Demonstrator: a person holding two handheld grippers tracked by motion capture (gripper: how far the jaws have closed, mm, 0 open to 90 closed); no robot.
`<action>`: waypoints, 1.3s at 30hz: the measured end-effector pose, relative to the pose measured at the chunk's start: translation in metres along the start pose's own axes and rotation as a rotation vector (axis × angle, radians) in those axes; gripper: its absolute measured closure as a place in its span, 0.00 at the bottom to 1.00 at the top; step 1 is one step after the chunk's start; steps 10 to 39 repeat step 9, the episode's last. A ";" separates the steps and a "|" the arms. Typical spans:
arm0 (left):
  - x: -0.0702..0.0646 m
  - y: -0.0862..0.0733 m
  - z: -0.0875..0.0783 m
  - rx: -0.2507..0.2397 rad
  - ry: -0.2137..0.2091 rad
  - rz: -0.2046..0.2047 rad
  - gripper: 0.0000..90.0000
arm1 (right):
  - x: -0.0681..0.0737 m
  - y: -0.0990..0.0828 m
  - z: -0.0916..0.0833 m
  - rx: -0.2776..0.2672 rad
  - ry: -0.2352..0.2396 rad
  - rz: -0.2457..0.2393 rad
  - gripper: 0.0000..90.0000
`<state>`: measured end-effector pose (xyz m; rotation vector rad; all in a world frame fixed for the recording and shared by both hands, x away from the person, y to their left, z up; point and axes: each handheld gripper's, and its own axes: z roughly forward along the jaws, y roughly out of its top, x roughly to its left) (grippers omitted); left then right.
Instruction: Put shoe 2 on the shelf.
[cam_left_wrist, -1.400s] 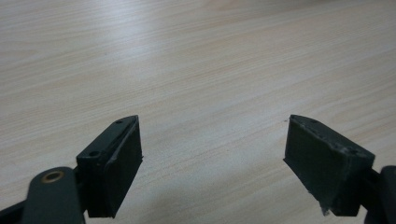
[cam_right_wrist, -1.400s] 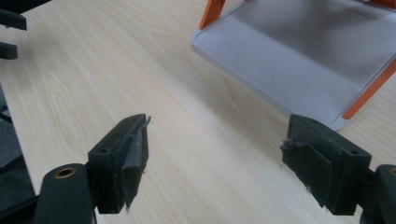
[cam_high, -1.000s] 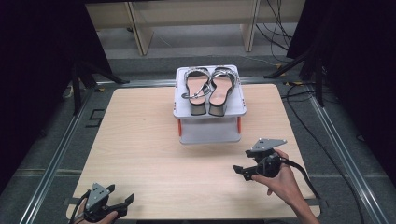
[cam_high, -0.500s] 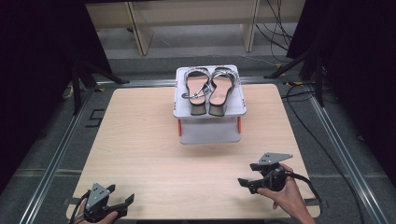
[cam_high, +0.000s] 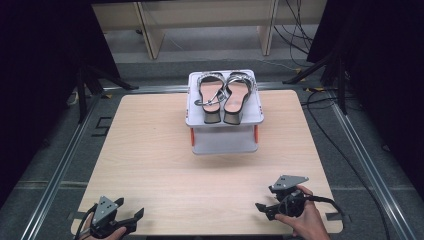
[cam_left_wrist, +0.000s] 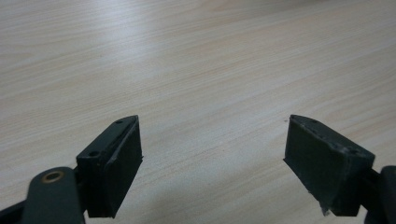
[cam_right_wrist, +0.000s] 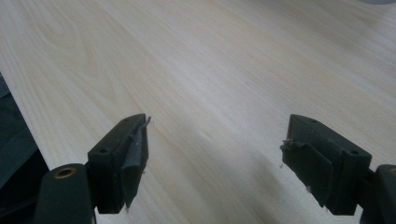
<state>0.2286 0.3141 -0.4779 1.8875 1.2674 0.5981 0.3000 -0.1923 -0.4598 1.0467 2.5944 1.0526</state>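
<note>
I hold both hand-held grippers released and empty: the left hand-held gripper (cam_high: 131, 219) and the right hand-held gripper (cam_high: 264, 208) low at the counter's (cam_high: 160, 150) near edge. The sandals (cam_high: 222, 95) sit paired on the stand (cam_high: 222, 135), well apart from me. I judge the best approach is slow and level, jaws kept wide.

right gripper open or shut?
Open. In the right gripper view, the right gripper has its two black jaws set wide apart with only bare table between them, and nothing is held.

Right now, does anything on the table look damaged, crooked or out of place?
One small thing: the right gripper has frayed, peeling padding on its fingertips. The sandals sit neatly side by side on the small stand.
</note>
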 end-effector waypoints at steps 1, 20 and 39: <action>0.000 0.000 0.000 -0.001 0.000 -0.001 0.21 | 0.000 0.000 -0.001 -0.007 -0.001 -0.004 0.26; -0.002 0.000 0.001 -0.024 -0.006 -0.024 0.21 | -0.001 0.000 0.001 -0.008 0.006 -0.019 0.25; -0.002 0.000 0.001 -0.024 -0.006 -0.024 0.21 | -0.001 0.000 0.001 -0.008 0.006 -0.019 0.25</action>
